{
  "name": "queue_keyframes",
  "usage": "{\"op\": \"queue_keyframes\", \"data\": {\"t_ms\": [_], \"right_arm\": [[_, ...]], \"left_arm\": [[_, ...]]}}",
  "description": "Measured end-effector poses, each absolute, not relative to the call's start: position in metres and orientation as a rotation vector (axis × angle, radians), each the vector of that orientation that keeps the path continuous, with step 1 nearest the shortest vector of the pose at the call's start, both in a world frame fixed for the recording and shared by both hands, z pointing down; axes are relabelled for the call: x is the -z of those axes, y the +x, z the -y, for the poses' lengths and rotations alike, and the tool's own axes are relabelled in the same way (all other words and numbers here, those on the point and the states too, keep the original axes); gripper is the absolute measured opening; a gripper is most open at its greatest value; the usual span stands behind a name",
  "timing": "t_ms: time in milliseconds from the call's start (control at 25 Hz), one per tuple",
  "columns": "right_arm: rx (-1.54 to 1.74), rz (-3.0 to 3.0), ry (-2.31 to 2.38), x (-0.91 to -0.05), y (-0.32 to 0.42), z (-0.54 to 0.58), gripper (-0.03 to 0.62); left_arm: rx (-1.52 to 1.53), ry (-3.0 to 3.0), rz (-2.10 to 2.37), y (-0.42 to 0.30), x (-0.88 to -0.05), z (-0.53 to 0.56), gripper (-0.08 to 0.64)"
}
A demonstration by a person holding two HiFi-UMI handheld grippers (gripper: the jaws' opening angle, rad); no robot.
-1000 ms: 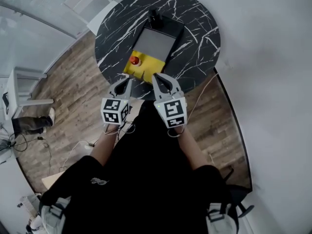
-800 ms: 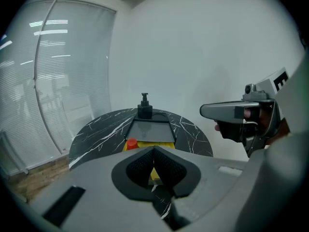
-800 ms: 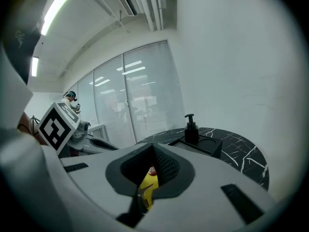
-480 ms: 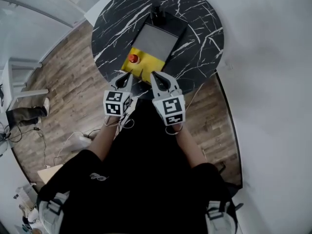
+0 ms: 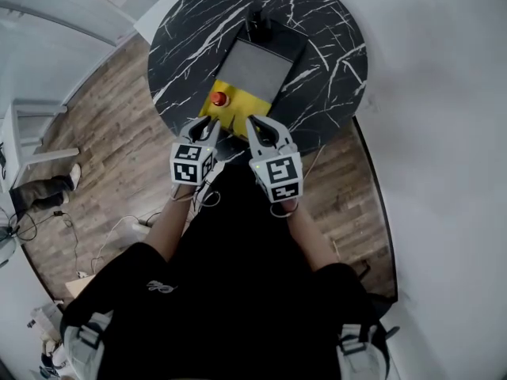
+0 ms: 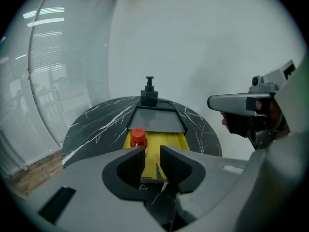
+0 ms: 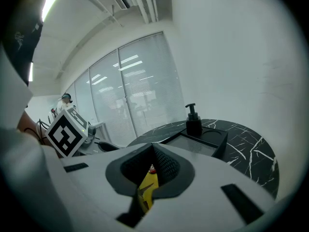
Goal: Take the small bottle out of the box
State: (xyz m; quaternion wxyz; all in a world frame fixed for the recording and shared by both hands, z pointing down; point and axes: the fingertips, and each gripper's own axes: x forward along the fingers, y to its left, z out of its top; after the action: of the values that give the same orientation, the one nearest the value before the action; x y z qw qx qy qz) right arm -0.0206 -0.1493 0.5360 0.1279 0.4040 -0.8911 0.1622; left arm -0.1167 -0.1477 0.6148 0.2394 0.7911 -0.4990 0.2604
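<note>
A small bottle (image 5: 219, 99) with a red cap stands at the left of the yellow front part (image 5: 242, 106) of a box on the round black marble table (image 5: 325, 54). In the left gripper view the bottle (image 6: 138, 138) shows just beyond my jaws. My left gripper (image 5: 212, 123) hovers at the table's near edge, short of the box; its jaws (image 6: 152, 153) are opening, with nothing between them. My right gripper (image 5: 253, 123) is beside it, also short of the box. Its tips (image 7: 153, 149) meet and hold nothing.
Behind the yellow part the box has a grey panel (image 5: 255, 68) in a black frame. A black pump bottle (image 5: 257, 26) stands at its far end. Wooden floor (image 5: 103, 149) surrounds the table, with a white wall (image 5: 444, 133) to the right. Cables (image 5: 47, 228) lie at the left.
Both grippers have moved forward, closer to the near edge of the box. The bottle and box have not moved.
</note>
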Motion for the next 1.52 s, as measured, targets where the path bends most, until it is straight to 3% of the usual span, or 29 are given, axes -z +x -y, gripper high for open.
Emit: {"op": "queue_keyframes", "data": {"t_ms": [1080,1520], "right_arm": [[-0.633,2.517,1.258,-0.572,-0.027,0.191,-0.005],[-0.665,2.494,1.311,-0.577,-0.018,0.194,-0.004]], "left_arm": [[-1.033,2.214,1.057,-0.121,-0.672,0.198,0.240],[-1.116,2.228,0.972,-0.111,-0.687,0.207,0.249]]}}
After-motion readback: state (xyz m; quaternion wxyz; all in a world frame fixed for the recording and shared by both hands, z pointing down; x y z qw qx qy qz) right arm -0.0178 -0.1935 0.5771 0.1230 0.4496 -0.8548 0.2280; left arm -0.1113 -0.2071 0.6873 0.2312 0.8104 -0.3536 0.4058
